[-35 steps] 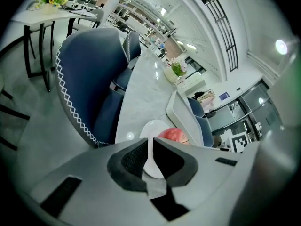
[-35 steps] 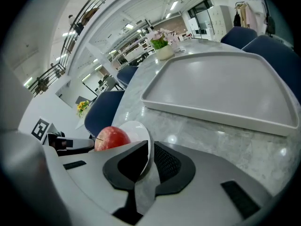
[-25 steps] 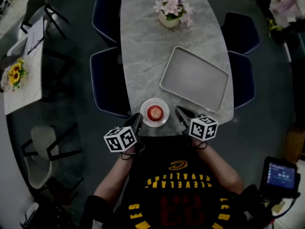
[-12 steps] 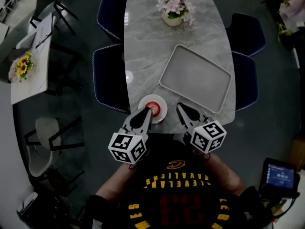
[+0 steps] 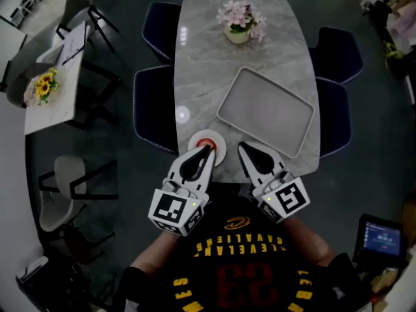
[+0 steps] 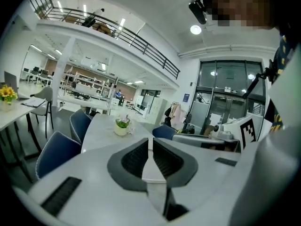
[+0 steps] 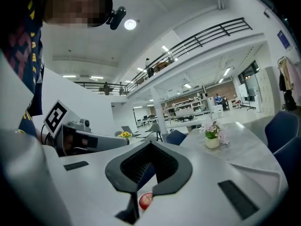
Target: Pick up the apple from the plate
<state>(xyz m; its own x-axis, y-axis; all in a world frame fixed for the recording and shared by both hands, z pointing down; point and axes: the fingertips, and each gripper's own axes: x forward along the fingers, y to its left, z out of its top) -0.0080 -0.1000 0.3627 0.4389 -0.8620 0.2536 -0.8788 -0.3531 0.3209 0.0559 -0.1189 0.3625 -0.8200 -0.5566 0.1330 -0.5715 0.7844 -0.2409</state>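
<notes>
Head view: my left tool (image 5: 207,149), jaws together, overlaps the plate (image 5: 222,151) and apple (image 5: 207,142) at the counter (image 5: 195,77) edge; my right tool (image 5: 241,146), also closed, sits beside it.

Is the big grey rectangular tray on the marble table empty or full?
Empty: in the head view the grey rectangular tray shows only its bare floor, nothing in it.
</notes>
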